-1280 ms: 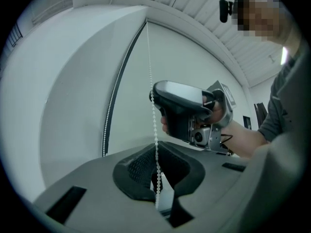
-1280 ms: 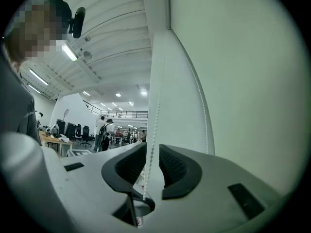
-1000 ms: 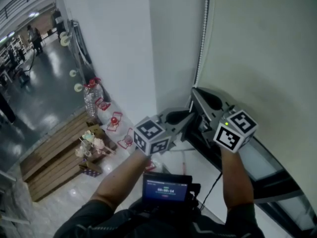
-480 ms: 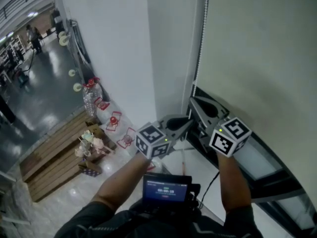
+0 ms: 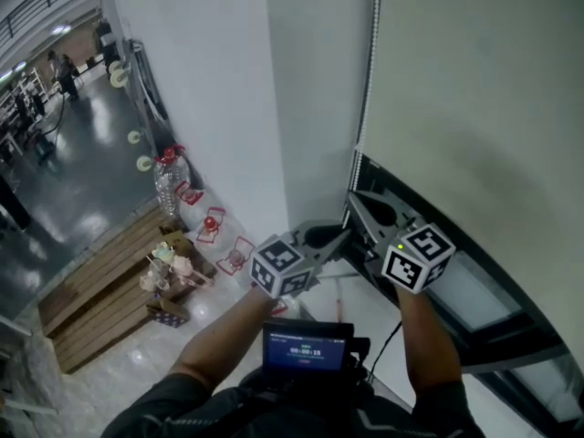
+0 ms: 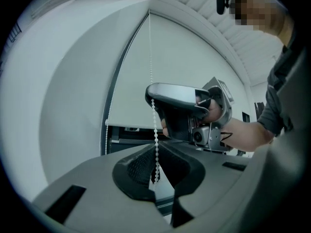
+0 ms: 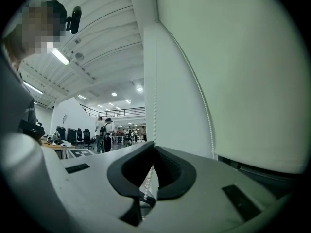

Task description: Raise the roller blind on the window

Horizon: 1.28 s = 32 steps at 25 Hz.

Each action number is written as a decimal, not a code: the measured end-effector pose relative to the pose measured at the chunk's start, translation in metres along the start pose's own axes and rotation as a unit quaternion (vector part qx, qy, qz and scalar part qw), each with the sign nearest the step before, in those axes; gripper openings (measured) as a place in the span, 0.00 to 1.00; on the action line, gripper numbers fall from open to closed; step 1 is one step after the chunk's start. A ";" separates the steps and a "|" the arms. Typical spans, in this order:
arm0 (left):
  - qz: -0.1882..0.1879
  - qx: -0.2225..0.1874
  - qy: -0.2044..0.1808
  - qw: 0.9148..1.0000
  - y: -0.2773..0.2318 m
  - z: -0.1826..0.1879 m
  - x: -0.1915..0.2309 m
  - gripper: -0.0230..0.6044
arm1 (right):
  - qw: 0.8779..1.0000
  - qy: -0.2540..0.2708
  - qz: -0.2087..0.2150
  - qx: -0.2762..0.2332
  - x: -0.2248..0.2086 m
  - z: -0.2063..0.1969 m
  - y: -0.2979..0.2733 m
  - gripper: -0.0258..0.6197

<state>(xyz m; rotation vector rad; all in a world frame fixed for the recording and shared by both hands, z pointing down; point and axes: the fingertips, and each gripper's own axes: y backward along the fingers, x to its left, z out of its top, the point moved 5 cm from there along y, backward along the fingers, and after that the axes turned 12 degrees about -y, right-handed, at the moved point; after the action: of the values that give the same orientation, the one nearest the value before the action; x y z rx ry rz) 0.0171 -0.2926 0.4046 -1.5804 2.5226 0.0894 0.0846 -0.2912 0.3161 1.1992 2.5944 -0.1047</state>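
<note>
Roller blind (image 5: 474,89) fills the upper right. Bead chain (image 5: 368,62) runs down its left edge, meeting left hand-held gripper (image 5: 345,234) and right hand-held gripper (image 5: 354,199) at lower centre.

The pale roller blind (image 5: 474,80) hangs mostly lowered (window glass (image 5: 470,290) shows beneath). Its white bead chain (image 6: 155,140) runs down beside it.

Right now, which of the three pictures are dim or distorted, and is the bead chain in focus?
Head view: dim and bluish, lamp glare on the glossy floor, little distortion. Left gripper view: strong fisheye with black corners, so the roller blind looks curved; the bead chain is sharp. Right gripper view: same fisheye, a bright ceiling lamp, chain readable.
</note>
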 end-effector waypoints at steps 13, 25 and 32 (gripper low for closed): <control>0.012 -0.095 -0.008 0.995 0.044 0.145 0.036 0.25 | 1.000 -0.001 0.021 -0.005 0.009 0.000 0.002 0.04; -0.005 -0.087 -0.017 0.996 0.005 0.174 0.040 0.04 | 1.000 -0.004 0.027 -0.010 0.014 -0.001 0.005 0.04; -0.002 -0.093 -0.038 0.995 0.010 0.165 0.025 0.05 | 1.000 -0.015 0.024 0.003 0.018 -0.010 0.011 0.04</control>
<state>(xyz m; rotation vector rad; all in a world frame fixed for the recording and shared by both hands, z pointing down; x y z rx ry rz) 0.0149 -0.2879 0.2371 -1.6130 2.5144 0.3864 0.0792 -0.2689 0.3208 1.2512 2.5401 -0.1191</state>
